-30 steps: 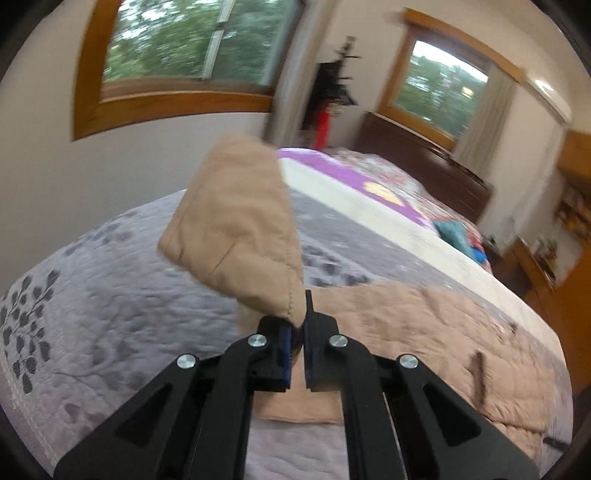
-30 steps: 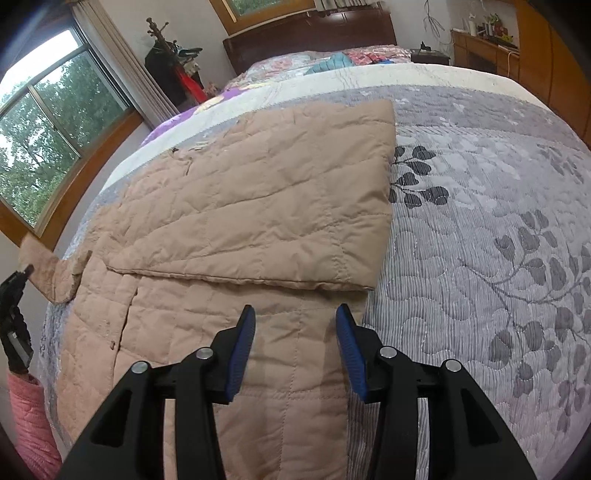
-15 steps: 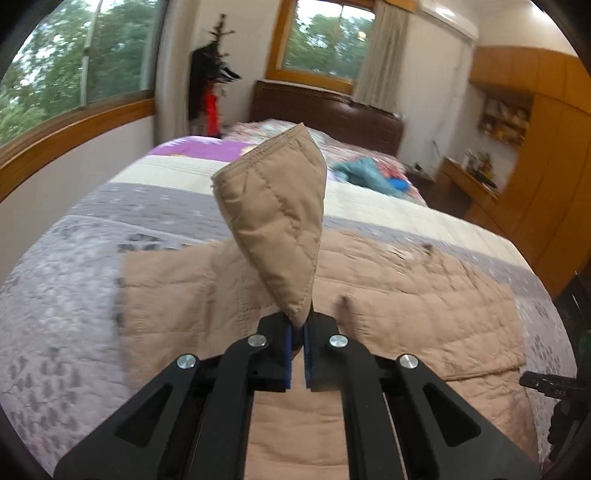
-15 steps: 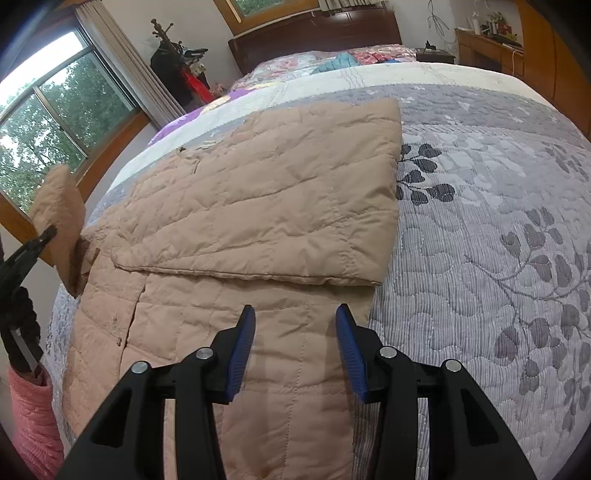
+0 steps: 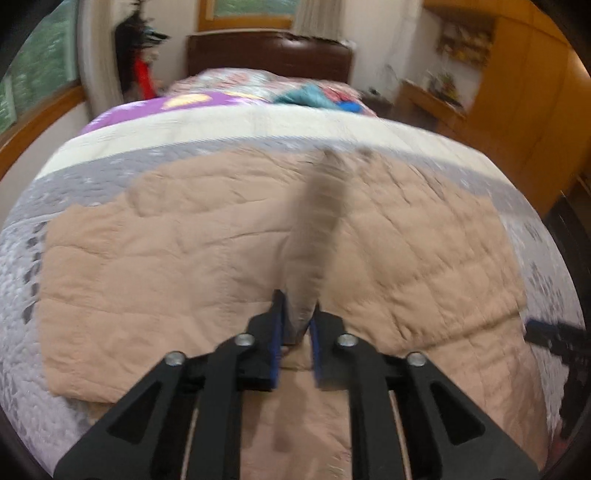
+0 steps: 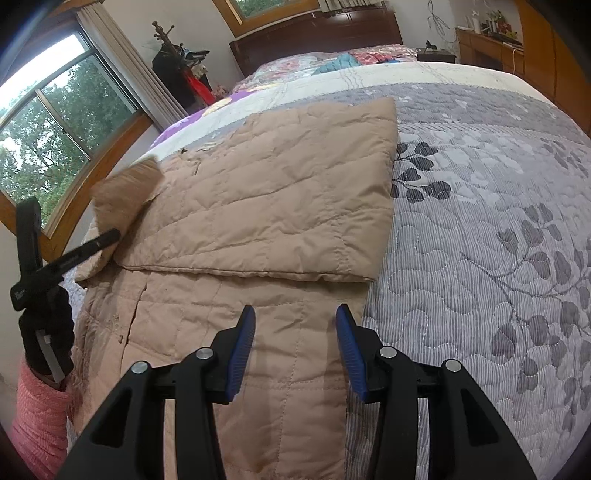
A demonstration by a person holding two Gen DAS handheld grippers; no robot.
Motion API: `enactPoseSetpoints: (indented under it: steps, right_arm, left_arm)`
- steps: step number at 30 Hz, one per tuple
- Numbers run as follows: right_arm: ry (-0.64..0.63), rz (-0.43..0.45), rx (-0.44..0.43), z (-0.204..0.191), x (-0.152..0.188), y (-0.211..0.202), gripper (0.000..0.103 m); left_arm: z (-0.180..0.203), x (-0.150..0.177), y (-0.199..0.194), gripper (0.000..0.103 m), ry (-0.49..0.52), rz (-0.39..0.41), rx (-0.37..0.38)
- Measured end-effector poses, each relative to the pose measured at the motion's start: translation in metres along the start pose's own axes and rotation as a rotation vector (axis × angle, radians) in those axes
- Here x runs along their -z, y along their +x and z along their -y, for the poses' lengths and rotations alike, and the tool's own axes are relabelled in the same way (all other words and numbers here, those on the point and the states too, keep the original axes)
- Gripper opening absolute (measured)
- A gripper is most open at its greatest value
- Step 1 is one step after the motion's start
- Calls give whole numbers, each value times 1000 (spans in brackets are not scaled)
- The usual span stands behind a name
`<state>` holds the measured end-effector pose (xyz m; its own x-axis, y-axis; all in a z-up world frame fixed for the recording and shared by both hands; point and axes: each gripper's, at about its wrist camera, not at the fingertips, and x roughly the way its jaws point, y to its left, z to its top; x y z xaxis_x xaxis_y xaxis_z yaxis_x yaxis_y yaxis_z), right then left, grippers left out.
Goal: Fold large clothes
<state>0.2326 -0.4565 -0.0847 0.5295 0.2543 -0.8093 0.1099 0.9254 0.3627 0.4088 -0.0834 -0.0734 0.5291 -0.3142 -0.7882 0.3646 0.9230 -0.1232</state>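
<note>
A tan quilted jacket [image 6: 273, 199] lies on the bed, its upper half folded down over the lower half. In the left wrist view it spreads across the grey quilt [image 5: 166, 266]. My left gripper [image 5: 297, 328] is shut on the jacket's sleeve [image 5: 317, 229], which stands up blurred between the jaws, held over the jacket's body. The sleeve also shows lifted at the jacket's left edge [image 6: 125, 192] in the right wrist view. My right gripper [image 6: 295, 347] is open and empty, hovering over the jacket's lower right part.
A grey leaf-patterned quilt [image 6: 498, 229] covers the bed. Pillows and a teal cloth [image 6: 336, 61] lie by the dark headboard [image 6: 314, 33]. Window [image 6: 48, 136] on the left, wooden cabinets [image 5: 517, 74] on the right.
My left gripper has swung the sleeve from the left side inward over the jacket's body. The right gripper has stayed open and nearly still.
</note>
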Motion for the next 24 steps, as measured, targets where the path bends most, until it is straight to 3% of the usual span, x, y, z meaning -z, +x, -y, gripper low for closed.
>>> enactPoseSetpoints:
  steps: [3, 5, 7, 10, 12, 15, 17, 20, 24]
  right_arm:
    - [-1, 0, 5, -1, 0, 0, 46]
    - [-11, 3, 8, -7, 0, -4, 46]
    - [-27, 11, -2, -16, -2, -9, 46]
    - [-68, 11, -28, -39, -10, -16, 46]
    - [-87, -18, -55, -57, -18, -15, 46]
    - [-115, -73, -84, -87, -32, -5, 46]
    - [-115, -104, -93, -103, -40, 5, 46]
    - [-80, -160, -123, -125, -53, 30, 46]
    - [-70, -199, -113, -148, -64, 63, 46]
  left_arm:
    - [11, 8, -12, 44, 40, -3, 112]
    - [8, 14, -32, 47, 38, 0, 243]
    - [2, 18, -47, 49, 37, 24, 261]
    - [-21, 16, -64, 51, 36, 73, 130]
    - [-47, 12, -60, 49, -10, 54, -26]
    - [-85, 9, -37, 49, -73, -13, -129]
    - [-101, 11, -21, 49, -109, -52, -164]
    - [-125, 20, 6, 49, -155, -125, -136]
    - [-128, 24, 17, 49, -150, -126, -125]
